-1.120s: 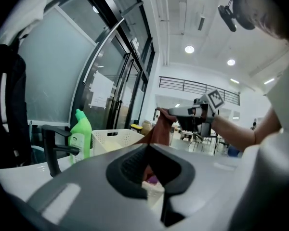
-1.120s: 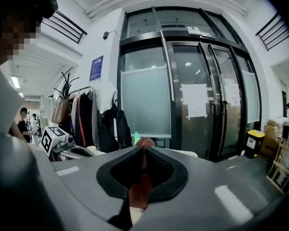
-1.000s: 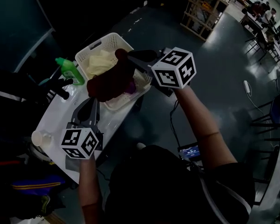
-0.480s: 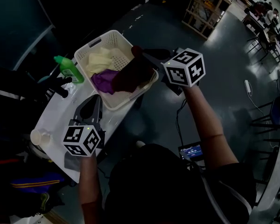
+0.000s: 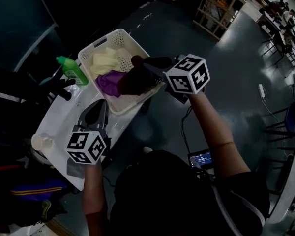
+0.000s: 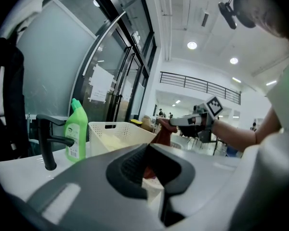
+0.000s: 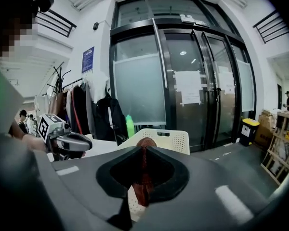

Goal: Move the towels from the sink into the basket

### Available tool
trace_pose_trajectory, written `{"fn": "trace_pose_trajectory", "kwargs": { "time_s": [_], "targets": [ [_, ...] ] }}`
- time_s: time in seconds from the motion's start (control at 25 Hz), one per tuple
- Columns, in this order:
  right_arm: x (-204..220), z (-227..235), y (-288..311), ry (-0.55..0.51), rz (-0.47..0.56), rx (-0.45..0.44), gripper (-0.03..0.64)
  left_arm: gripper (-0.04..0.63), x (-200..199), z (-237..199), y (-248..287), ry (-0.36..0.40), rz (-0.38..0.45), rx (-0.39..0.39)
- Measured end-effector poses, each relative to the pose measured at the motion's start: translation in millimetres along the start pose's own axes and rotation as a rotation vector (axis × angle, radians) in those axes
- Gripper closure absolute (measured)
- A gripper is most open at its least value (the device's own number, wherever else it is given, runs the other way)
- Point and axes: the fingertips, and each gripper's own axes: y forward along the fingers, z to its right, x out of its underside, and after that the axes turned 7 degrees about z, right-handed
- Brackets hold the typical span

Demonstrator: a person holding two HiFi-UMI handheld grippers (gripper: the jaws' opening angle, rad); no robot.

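Observation:
My right gripper (image 5: 137, 61) hangs over the white basket (image 5: 119, 39) with a dark red towel (image 5: 132, 81) pinched between its jaws, which are opening slightly. The towel droops onto the basket's near side. In the right gripper view the towel (image 7: 143, 179) hangs from the jaw tips (image 7: 143, 147). A yellow towel (image 5: 104, 60) and a purple towel (image 5: 109, 82) lie in the basket. My left gripper (image 5: 100, 106) is shut and empty, low over the white sink counter (image 5: 64, 119), pointing at the basket (image 6: 113, 134).
A green bottle (image 5: 69, 69) and a black faucet (image 5: 64, 91) stand left of the basket. A pale cup (image 5: 42, 142) sits at the counter's near left end. Dark floor lies right of the counter, with shelving (image 5: 219, 9) beyond.
My right gripper carried the dark red towel to the right from the sink side to over the basket, uncovering the purple towel. The left gripper stayed put.

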Motion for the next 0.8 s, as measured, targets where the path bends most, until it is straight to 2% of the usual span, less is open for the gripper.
{"fn": "trace_pose_trajectory", "kwargs": {
  "time_s": [0.48,0.8],
  "targets": [
    [-9.8,-21.9,15.7,-0.031,0.037,-0.042,0.543,0.586,1.1,-7.2,-14.4,-0.009,0.012,-0.034],
    [-13.9,-41.3,30.5,-0.036,0.038,-0.084,0.549,0.586,0.3,-22.8,-35.9,-0.020,0.024,-0.084]
  ]
}}
